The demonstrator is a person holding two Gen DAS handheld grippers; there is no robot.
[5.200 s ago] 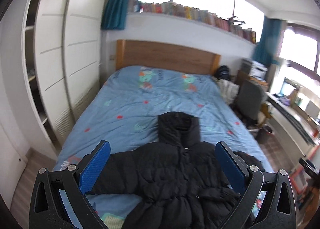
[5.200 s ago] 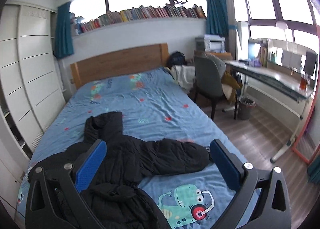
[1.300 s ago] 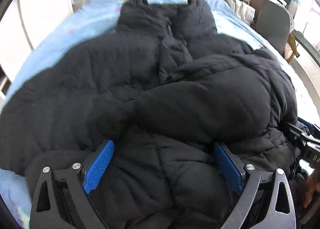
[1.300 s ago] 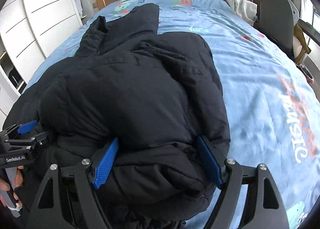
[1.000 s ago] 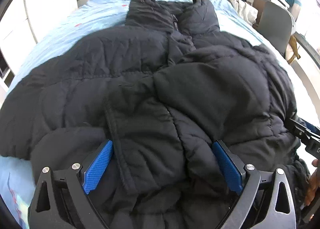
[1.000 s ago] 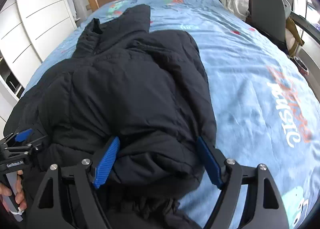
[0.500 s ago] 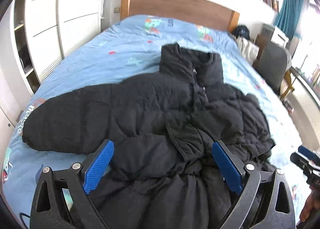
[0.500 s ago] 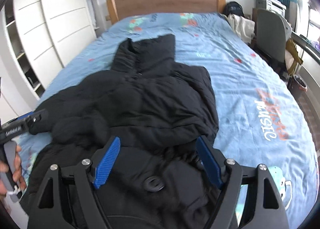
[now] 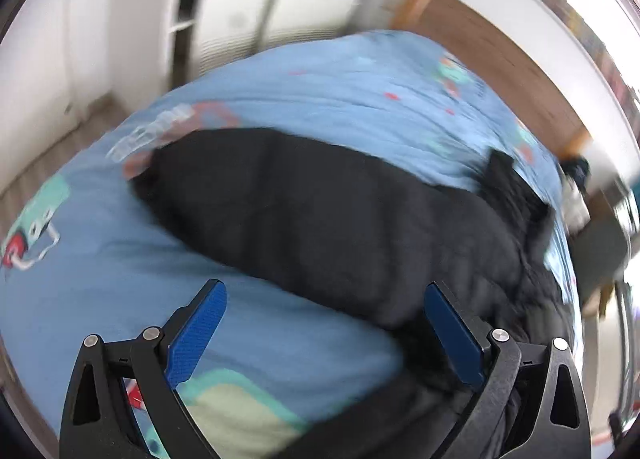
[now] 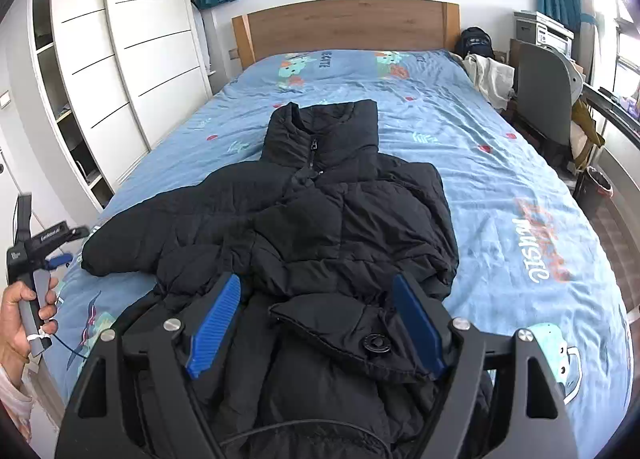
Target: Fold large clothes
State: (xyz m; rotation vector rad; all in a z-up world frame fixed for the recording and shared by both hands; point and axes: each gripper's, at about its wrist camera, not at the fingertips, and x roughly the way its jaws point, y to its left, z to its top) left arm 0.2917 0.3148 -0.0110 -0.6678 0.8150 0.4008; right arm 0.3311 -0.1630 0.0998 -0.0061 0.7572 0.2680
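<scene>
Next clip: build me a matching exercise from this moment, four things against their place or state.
Things:
1. black puffer jacket
2. left gripper
3. right gripper
4. grey chair

Places or states:
A. open, over the sheet beside the outstretched sleeve
B. beside the bed, towards the headboard
C. open, over the jacket's lower part
D. spread on the blue bed, collar towards the headboard

Pairs: 1-D, 2-A, 3-C, 4-B

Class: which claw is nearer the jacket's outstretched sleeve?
Left. The left claw hovers open right beside the sleeve, at the bed's edge. The right claw is open over the jacket's lower front, away from that sleeve.
</scene>
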